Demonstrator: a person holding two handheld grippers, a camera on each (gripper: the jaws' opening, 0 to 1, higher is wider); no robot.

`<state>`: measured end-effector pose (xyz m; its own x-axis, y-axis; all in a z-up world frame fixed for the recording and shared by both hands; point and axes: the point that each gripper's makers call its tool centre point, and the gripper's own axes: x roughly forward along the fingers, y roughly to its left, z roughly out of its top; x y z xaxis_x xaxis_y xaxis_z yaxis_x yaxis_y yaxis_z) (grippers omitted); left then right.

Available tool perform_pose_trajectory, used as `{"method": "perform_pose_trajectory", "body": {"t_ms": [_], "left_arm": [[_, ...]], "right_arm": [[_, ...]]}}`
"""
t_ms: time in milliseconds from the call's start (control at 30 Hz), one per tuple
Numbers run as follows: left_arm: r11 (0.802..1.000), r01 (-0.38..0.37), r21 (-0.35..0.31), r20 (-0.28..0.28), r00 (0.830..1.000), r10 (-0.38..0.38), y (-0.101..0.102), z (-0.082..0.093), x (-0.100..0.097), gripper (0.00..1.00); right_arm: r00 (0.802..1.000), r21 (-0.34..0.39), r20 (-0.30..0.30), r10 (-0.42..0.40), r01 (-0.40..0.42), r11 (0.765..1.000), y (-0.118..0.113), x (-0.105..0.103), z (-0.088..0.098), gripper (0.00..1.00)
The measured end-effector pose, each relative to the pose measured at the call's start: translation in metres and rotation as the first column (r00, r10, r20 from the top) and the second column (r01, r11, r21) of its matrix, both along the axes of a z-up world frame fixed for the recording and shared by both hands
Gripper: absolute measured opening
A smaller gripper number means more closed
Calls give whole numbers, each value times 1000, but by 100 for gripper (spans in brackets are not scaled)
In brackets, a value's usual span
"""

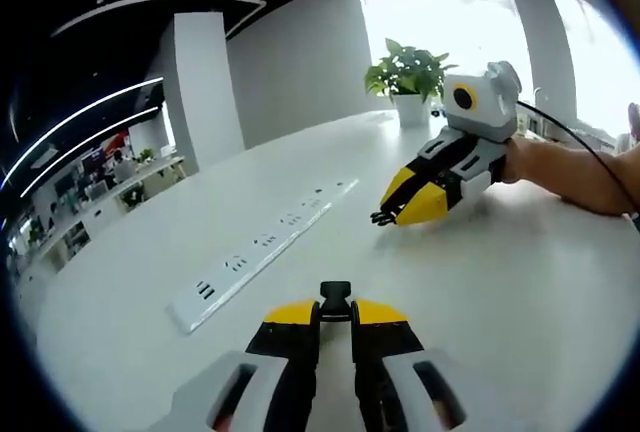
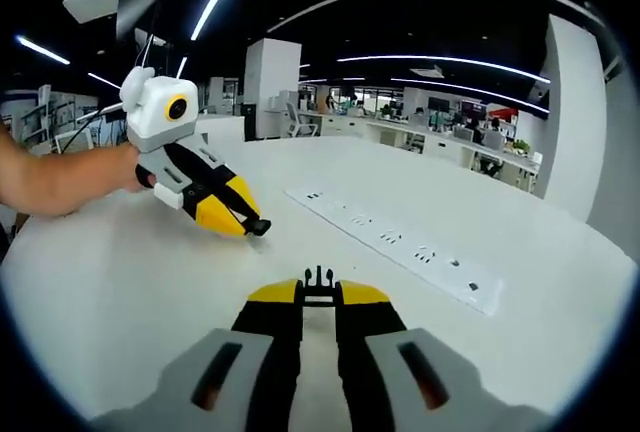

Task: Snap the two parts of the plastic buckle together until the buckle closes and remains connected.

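My left gripper (image 1: 335,314) is shut on one black buckle part (image 1: 335,294), a small blocky piece that sticks out past its yellow jaw tips. In the right gripper view, my right gripper (image 2: 318,304) is shut on the other black buckle part (image 2: 318,280), which has prongs pointing forward. The two grippers are apart, low over the white table (image 1: 520,282), and each shows in the other's view. The right gripper (image 1: 388,217) lies ahead to the right with a dark piece at its tips. The left gripper (image 2: 252,224) lies ahead to the left with the black part at its tips.
A long white power strip (image 1: 262,248) (image 2: 400,240) lies on the table beside both grippers. A potted plant (image 1: 408,80) stands at the table's far edge by bright windows. A person's forearm (image 1: 575,172) (image 2: 60,180) holds each facing gripper. Desks and pillars stand farther back.
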<state>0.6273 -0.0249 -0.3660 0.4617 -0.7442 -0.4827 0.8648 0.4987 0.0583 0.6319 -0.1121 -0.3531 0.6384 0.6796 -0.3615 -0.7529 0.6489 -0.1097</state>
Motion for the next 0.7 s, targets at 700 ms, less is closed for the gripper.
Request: {"method": "perform_pose_trajectory", "body": {"t_ms": [700], "left_arm": [[999,-27,-25,29,999,28,18,21,-10,10]], "right_arm": [[999,-3,41,4,-4,1000,7,-7,14,11]]}}
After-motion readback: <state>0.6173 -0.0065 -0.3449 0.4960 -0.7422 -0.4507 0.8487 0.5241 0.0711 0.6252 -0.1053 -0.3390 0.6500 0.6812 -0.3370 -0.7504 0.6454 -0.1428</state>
